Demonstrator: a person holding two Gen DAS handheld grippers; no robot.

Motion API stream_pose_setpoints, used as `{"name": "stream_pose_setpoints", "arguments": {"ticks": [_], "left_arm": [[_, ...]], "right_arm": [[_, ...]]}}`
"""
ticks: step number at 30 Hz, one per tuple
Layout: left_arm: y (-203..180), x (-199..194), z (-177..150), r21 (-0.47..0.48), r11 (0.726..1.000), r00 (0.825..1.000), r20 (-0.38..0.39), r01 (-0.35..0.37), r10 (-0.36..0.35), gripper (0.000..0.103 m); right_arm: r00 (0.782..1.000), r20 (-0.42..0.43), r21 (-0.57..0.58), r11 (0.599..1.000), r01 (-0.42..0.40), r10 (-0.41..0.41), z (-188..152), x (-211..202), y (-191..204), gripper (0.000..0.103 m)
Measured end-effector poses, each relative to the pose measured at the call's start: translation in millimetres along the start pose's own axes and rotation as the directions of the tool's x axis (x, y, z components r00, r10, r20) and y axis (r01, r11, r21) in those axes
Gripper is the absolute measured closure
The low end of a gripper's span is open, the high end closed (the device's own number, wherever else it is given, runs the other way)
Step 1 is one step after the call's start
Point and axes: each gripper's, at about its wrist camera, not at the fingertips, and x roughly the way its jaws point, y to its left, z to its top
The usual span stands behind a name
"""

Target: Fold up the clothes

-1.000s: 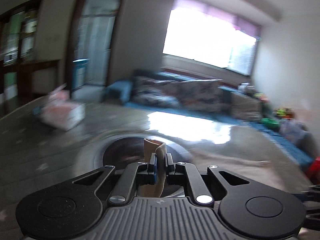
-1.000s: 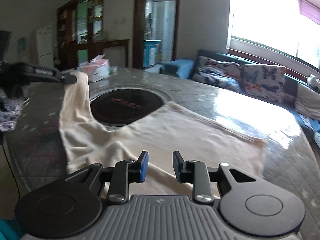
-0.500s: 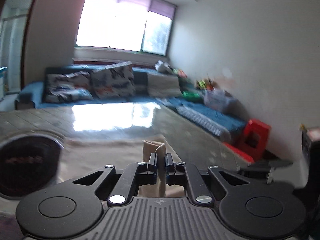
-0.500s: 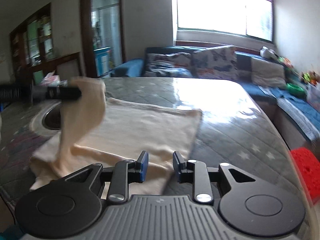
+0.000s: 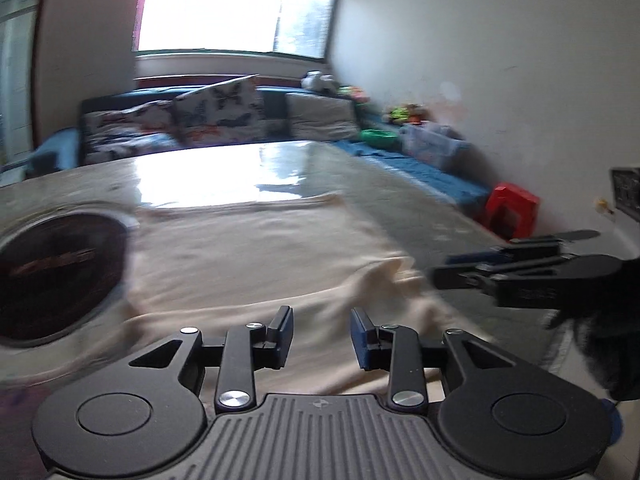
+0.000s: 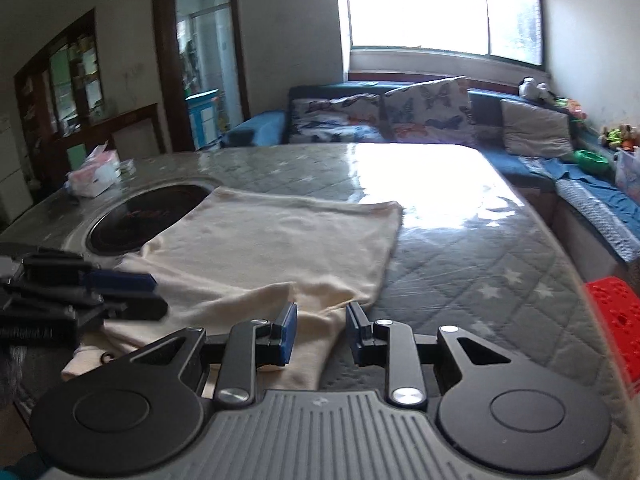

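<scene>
Both the left hand-held gripper and right hand-held gripper gaped empty above the cream garment; the next fold probably required gripping one hem squarely, both layers.

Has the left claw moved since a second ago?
Yes. The left claw swung rightward: the round dark inset, earlier dead ahead of it, now sits far left. Its jaws stand open, the cream garment released.
</scene>
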Motion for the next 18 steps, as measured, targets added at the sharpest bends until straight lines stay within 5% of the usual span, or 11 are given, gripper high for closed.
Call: {"name": "stream_pose_setpoints", "arguments": {"ticks": [9, 15, 18], "left_arm": [[44, -10, -20, -0.013, 0.994, 0.994, -0.03, -0.11, 0.109, 0.069], [35, -25, -27, 0.055, 0.994, 0.996, 0.004, -0.092, 0.092, 0.069], [28, -27, -31, 0.125, 0.99, 0.998, 0.008, -0.067, 0.066, 0.069]], "right_arm": [[0.997, -0.076, -0.025, 0.999, -0.036, 0.034, -8, 14, 13, 0.076], [0.993, -0.111, -0.054, 0.998, -0.042, 0.035, -11, 16, 22, 0.077], [0.993, -0.113, -0.067, 0.997, -0.029, 0.022, -10, 15, 26, 0.087]]}}
